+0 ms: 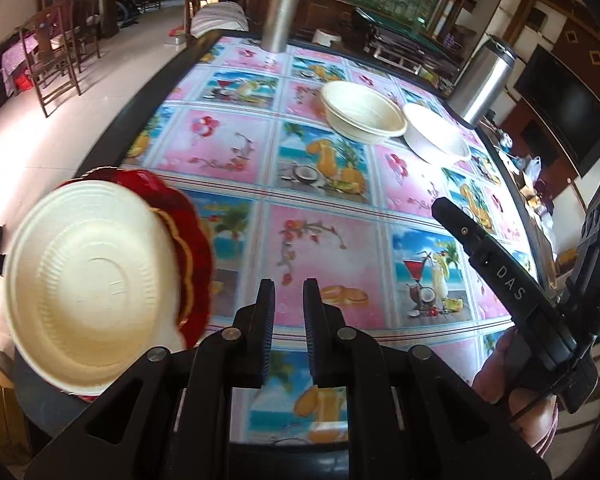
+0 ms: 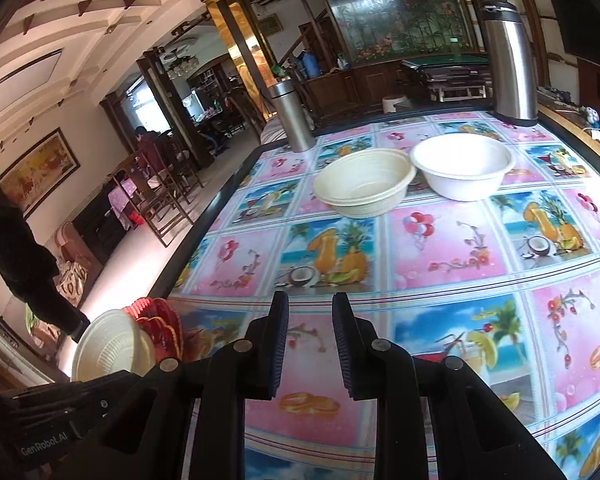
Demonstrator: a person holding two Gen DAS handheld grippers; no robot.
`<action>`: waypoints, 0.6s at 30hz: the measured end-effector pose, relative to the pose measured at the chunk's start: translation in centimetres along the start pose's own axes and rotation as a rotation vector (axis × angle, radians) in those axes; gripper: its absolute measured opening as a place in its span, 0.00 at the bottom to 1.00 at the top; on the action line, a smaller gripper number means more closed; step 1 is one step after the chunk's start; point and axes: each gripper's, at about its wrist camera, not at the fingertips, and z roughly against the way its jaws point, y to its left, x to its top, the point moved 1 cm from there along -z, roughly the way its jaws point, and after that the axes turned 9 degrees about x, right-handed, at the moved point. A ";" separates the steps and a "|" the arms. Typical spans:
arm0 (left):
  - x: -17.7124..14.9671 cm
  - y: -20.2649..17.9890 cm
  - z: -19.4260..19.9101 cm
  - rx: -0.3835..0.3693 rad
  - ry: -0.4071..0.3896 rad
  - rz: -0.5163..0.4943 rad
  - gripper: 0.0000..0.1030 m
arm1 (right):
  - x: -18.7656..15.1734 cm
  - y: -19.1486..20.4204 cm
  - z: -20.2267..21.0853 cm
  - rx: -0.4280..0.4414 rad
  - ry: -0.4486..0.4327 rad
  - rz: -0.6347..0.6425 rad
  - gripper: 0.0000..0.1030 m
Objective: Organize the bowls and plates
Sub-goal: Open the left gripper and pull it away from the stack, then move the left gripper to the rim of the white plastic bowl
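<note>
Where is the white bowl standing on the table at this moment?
In the right wrist view the white bowl stands far right on the table, just right of the stacked cream bowls and before the tall steel flask.

On the bench (image 2: 440, 264), two nested bowls (image 2: 364, 188) sit toward the far edge, with a single bowl (image 2: 462, 164) touching or just beside them on their right. Behind these, one flask (image 2: 508, 60) stands at the far right corner and another flask (image 2: 292, 116) near the far left edge. A plate (image 1: 88, 280) lies on what seems a second, scalloped plate (image 1: 188, 232) at the near left corner.
</note>
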 end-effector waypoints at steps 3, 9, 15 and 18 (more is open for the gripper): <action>1.0 -3.2 -1.7 -0.027 0.048 -0.022 0.11 | 1.3 -4.2 1.1 -0.049 -0.020 -0.044 0.24; 4.1 -8.2 -4.1 -0.051 0.078 -0.055 0.11 | 4.3 -11.8 3.0 -0.129 -0.063 -0.122 0.25; 8.6 -12.0 -6.7 -0.076 0.100 -0.045 0.11 | 7.3 -17.2 3.4 -0.173 -0.085 -0.178 0.25; 10.5 -13.7 -8.1 -0.103 0.122 -0.028 0.24 | 9.2 -19.0 2.9 -0.181 -0.087 -0.192 0.25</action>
